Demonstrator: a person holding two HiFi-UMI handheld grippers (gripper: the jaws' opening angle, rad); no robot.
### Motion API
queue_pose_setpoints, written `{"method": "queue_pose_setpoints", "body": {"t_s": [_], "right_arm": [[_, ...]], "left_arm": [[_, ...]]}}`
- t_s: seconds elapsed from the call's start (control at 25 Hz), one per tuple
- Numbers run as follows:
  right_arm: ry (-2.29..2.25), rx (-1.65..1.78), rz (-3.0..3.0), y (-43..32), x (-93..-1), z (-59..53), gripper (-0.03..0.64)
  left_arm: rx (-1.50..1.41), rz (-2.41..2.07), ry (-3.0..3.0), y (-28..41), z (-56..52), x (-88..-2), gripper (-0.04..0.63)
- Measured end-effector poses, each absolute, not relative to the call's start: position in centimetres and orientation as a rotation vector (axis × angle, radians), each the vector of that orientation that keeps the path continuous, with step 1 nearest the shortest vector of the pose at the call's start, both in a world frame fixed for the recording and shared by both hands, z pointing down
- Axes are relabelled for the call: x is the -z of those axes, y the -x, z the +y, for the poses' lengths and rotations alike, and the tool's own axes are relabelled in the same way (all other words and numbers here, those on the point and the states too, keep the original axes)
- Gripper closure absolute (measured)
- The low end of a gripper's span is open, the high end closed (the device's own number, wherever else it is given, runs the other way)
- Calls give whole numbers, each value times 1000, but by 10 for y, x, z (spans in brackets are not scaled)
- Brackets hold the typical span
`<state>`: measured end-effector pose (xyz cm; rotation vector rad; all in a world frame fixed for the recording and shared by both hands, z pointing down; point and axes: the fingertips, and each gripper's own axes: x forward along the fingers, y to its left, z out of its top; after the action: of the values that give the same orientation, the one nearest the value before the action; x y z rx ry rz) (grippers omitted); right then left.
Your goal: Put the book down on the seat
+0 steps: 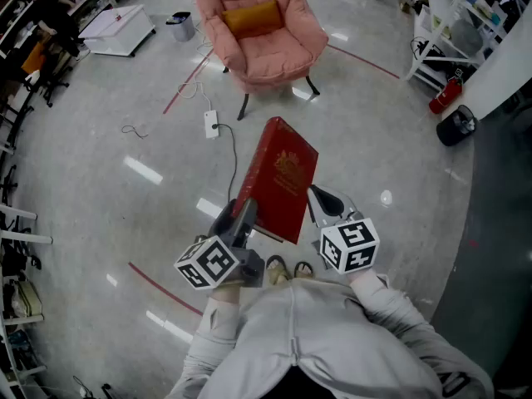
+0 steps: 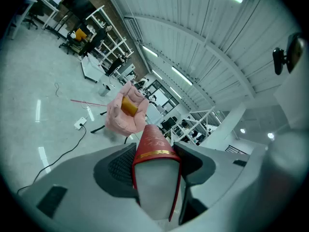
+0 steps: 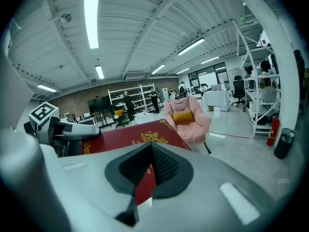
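A thick red book (image 1: pixel 278 181) with gold print is held upright above the floor in front of me. My left gripper (image 1: pixel 241 216) is shut on its lower left corner; in the left gripper view the jaws stand wide around the red book (image 2: pixel 153 146), pads against both covers. My right gripper (image 1: pixel 320 199) is at the lower right edge. In the right gripper view its jaws are nearly together with a strip of the red book (image 3: pixel 126 137) between them. The pink armchair (image 1: pixel 264 32) with an orange cushion (image 1: pixel 252 17) stands farther ahead, its seat bare.
A white power strip (image 1: pixel 211 124) with a black cable lies on the floor between me and the chair. A white low table (image 1: pixel 120 30) and a grey bin (image 1: pixel 180 25) stand left of the chair. To the right are shelves (image 1: pixel 453 15), a fire extinguisher (image 1: pixel 445 94) and a black bin (image 1: pixel 457 125).
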<state>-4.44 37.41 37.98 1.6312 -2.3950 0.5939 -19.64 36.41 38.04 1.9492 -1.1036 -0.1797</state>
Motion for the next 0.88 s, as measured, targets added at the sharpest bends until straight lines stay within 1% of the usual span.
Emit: {"method": "queue_pose_setpoints", "body": {"t_s": [0.28, 0.88], "right_arm": [[-1645, -606, -2378, 48, -377, 403, 618], [-1665, -568, -2397, 63, -368, 378, 617]], "left_arm": [[150, -1104, -1992, 185, 391, -378, 348], [145, -1092, -2040, 196, 353, -376, 348]]}}
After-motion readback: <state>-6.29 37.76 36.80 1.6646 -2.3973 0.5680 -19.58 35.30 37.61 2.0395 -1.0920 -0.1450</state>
